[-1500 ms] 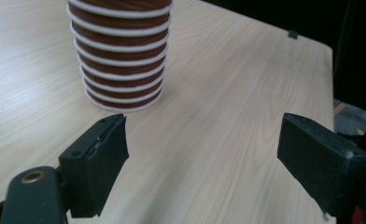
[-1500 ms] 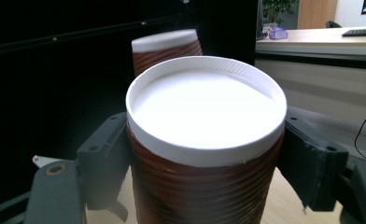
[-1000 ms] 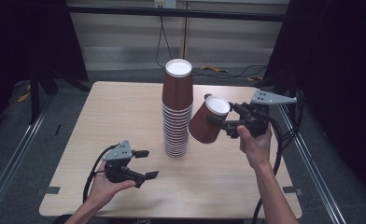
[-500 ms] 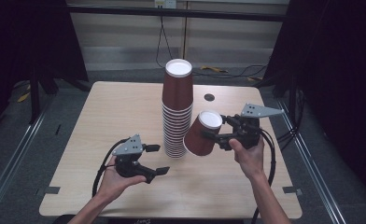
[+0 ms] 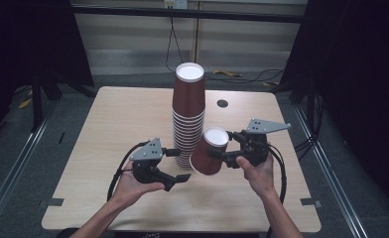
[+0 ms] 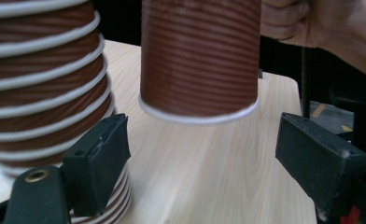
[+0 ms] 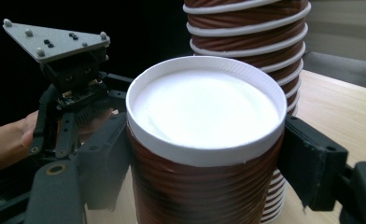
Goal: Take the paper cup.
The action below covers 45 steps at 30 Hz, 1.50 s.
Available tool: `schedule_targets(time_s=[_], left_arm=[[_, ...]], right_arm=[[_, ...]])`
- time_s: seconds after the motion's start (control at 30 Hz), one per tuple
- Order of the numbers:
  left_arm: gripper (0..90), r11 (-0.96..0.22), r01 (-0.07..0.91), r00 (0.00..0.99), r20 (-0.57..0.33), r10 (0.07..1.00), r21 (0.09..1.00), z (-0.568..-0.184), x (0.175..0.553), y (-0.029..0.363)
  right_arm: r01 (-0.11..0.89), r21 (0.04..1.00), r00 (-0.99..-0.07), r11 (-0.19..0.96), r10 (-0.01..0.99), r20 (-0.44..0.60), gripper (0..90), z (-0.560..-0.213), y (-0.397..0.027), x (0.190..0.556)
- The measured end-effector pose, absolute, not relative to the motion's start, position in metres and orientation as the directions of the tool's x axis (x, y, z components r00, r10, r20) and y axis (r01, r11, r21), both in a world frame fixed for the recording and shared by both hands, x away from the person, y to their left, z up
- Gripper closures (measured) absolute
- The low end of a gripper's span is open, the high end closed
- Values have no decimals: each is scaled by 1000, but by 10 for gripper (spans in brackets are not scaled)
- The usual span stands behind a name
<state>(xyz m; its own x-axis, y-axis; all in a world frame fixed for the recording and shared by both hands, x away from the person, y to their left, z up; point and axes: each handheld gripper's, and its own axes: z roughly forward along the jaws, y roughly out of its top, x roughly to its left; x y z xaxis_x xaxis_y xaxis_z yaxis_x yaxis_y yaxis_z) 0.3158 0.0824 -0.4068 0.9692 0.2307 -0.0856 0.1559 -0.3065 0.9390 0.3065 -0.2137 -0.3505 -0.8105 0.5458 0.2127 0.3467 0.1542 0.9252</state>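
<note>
A tall stack of upside-down brown paper cups [image 5: 188, 114] stands mid-table, and also shows in the left gripper view [image 6: 41, 84] and the right gripper view [image 7: 246, 32]. My right gripper [image 5: 226, 148] [image 7: 204, 158] is shut on one more brown cup [image 5: 210, 153] [image 7: 204, 140], white bottom up, tilted and just right of the stack's base. That cup [image 6: 200, 60] hangs a little above the table ahead of my left gripper [image 5: 180, 164] [image 6: 207, 161]. The left jaws have just closed a little but stand apart, with nothing pressed between them. The left-hand jaw sits beside the stack's bottom rims.
The wooden table [image 5: 108, 124] has a small round hole [image 5: 222, 103] behind the stack. Bare wood lies to the left, right and front of the stack. Dark floor, metal rails and cables surround the table.
The right gripper has brought its cup down and to the left, close to the stack's base. The left gripper has moved right and slightly up toward the stack.
</note>
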Motion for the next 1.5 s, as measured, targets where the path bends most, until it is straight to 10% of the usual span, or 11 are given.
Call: schedule_targets(time_s=[1.5], left_arm=[[76, -345, 187, 973, -125, 194, 920, -422, 315, 59]], right_arm=[[361, 914, -864, 184, 435, 254, 241, -372, -174, 301]])
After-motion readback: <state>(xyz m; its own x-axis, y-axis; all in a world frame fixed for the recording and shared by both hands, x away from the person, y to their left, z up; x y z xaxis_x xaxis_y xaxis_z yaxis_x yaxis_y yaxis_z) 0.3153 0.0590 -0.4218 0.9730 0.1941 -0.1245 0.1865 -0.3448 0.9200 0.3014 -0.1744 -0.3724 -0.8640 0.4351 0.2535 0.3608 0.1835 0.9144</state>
